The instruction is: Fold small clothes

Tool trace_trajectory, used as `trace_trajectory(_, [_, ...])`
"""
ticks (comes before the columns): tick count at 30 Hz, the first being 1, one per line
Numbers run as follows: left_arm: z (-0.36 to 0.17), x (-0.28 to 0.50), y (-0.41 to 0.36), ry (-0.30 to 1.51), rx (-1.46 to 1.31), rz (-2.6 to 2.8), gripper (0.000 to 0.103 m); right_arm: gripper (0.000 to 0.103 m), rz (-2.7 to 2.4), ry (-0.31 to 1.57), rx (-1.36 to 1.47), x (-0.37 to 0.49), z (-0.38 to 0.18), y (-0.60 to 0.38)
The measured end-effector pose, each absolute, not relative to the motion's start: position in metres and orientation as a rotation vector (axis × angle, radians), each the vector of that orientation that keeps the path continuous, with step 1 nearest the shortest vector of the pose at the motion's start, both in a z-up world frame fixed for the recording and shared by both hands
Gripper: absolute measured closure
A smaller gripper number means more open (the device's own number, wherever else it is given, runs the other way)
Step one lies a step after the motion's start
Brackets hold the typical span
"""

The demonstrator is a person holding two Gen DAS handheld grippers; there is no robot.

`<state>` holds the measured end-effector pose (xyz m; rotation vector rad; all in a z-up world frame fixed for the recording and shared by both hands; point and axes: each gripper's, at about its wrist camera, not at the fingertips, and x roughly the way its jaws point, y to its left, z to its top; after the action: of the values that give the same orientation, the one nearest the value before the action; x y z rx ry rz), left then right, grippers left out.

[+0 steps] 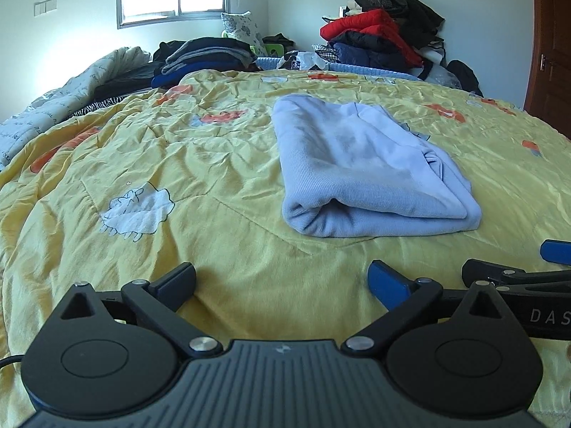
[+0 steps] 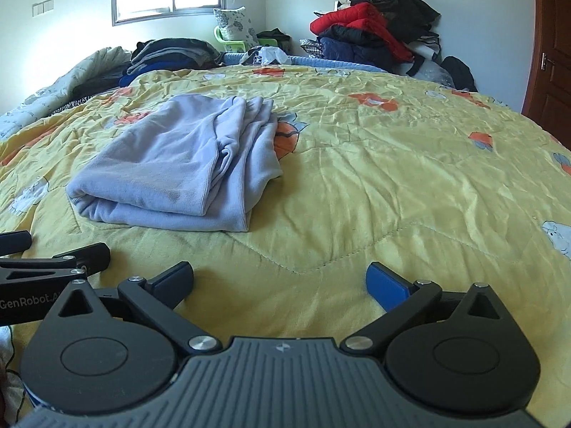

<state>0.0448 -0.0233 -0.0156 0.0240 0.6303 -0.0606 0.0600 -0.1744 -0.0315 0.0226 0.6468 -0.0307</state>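
A light blue garment (image 1: pixel 367 171) lies folded into a compact rectangle on the yellow quilt (image 1: pixel 214 185). In the right wrist view the garment (image 2: pixel 178 171) sits ahead and to the left. My left gripper (image 1: pixel 282 278) is open and empty, low over the quilt, short of the garment's near edge. My right gripper (image 2: pixel 280 278) is open and empty, to the right of the garment. The right gripper shows at the left wrist view's right edge (image 1: pixel 517 267); the left gripper shows at the right wrist view's left edge (image 2: pixel 53 253).
A stack of dark folded clothes (image 1: pixel 207 57) lies at the far left of the bed. A heap of red and black jackets (image 1: pixel 385 32) is piled at the far right by the wall. A grey quilt (image 1: pixel 53 107) is bunched along the left. A wooden door (image 1: pixel 553 53) stands at right.
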Motion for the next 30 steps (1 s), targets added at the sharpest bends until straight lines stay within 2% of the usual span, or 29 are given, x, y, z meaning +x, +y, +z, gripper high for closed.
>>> trace_trajectory(30, [-0.0163,0.0411,-0.0241,0.629,0.022,-0.054,0.0,0.001,-0.009,0.643,0.024,0.0591,-0.0325,-0.1735])
